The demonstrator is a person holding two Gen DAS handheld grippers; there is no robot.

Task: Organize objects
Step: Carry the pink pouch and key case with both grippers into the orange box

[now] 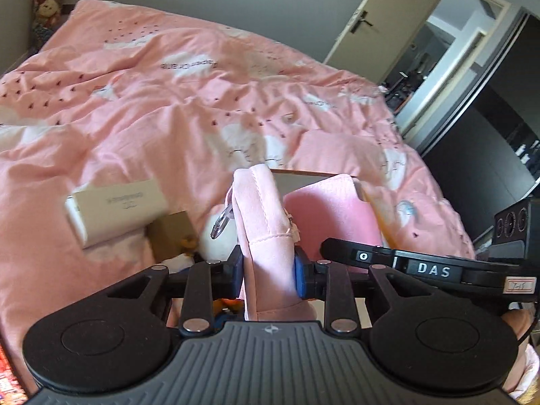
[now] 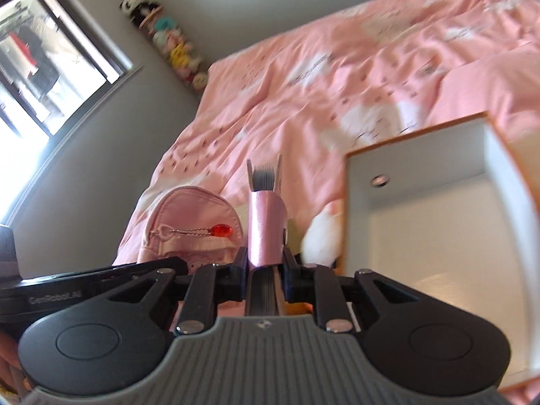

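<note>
While my left tool [image 1: 269, 275] pinches the pink bag [image 1: 266, 222], my right tool [image 2: 265, 271] grips a notebook [image 2: 266, 229]; the box [image 2: 438, 209] waits just right of it.

Both wrist cameras look forward and downward along their fingers, close above the rumpled pink patterned bedspread [image 1: 141, 108] [image 2: 337, 84], which both views share beyond the fingertips.

loc: home bedroom | evid: bed w/ rumpled pink duvet [image 1: 152, 101], cloud + tiny-mark print | plush toys [image 2: 175, 50] stacked in a row up grey wall beside bed | white door [image 1: 381, 23] w/ black lever handle, ajar, hallway behind | window [image 2: 40, 67] w/ dark frame, daylight in | white open-front box [image 2: 438, 236] w/ wood-tone edge on bed
</note>
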